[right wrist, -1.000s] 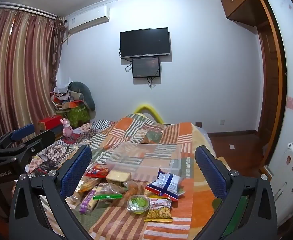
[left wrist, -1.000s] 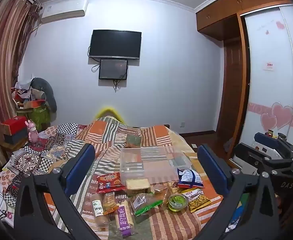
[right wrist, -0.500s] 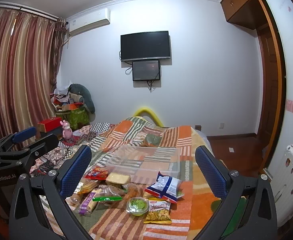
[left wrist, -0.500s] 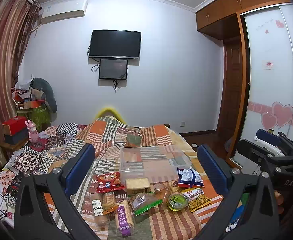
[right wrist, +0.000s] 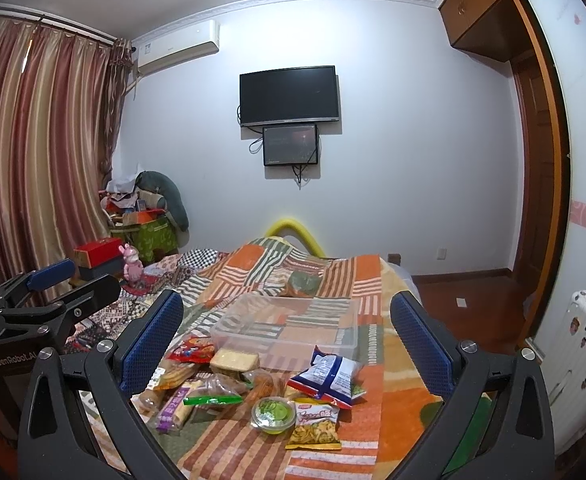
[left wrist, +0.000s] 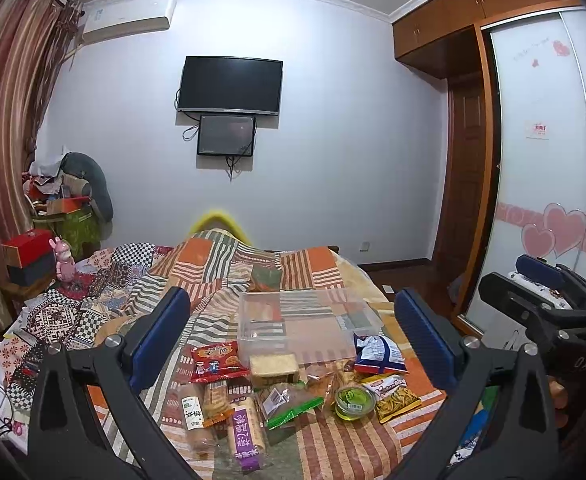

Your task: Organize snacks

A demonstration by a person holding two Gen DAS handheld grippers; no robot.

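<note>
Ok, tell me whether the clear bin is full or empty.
Empty: the clear bin shows only the quilt's stripes through its floor; every snack lies outside it.

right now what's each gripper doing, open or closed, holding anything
Left gripper: open, holding nothing, up above the snacks on the bed.
Right gripper: open, holding nothing, also above the snacks.

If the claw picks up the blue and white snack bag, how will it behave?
The blue and white snack bag looks puffed and crinkled, so it is probably light and yields under pressure. Its glossy film may slip. The contents might crush.
</note>
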